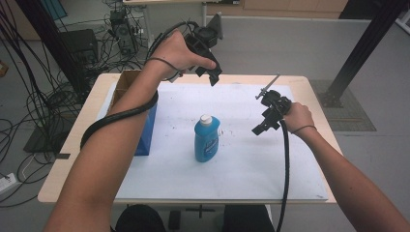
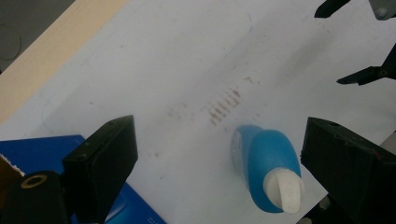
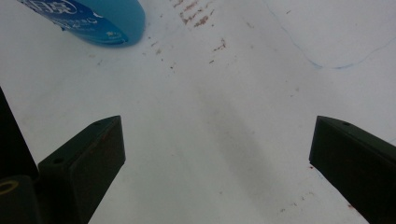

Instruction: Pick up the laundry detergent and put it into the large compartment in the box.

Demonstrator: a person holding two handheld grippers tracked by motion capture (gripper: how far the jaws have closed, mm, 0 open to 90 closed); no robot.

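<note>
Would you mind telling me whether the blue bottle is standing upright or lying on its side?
Upright: the blue bottle stands on its base on the white sheet, its white cap on top.

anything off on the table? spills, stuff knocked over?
Nothing knocked over: the blue bottle stands upright, cap on, and the blue box sits at the sheet's left edge. The only oddity is brown smudges and specks on the white sheet beside the bottle; they look like dried marks, not a fresh spill.

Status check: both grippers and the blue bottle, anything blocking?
Left gripper open, raised over the table's far side. Right gripper open, empty, right of the blue bottle. Bottle upright on the white sheet, untouched. Blue box left of it, apart.
</note>
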